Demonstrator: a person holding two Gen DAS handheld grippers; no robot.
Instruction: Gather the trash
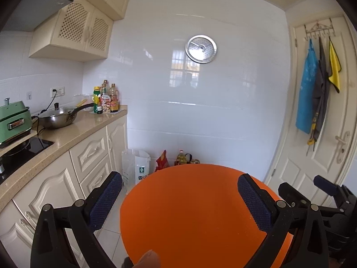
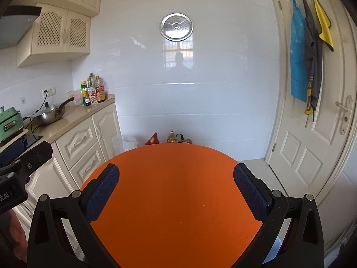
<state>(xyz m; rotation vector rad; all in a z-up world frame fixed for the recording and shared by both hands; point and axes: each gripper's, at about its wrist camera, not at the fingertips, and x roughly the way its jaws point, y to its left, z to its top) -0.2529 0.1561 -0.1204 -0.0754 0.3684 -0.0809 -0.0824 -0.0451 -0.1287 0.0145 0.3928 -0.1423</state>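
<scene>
A round orange table fills the lower middle of both views, and its top shows nothing lying on it. My left gripper hovers over it, open, with nothing between its blue pads. My right gripper is likewise open and empty above the table. In the left wrist view the right gripper appears at the right edge, level with the left one. On the floor behind the table, against the wall, stand a white bag, a red packet and an oil bottle.
A beige counter with cream cabinets runs along the left, carrying a wok, several sauce bottles and a green appliance. A white door with hung cloths is on the right. A person's fingertip shows at the bottom.
</scene>
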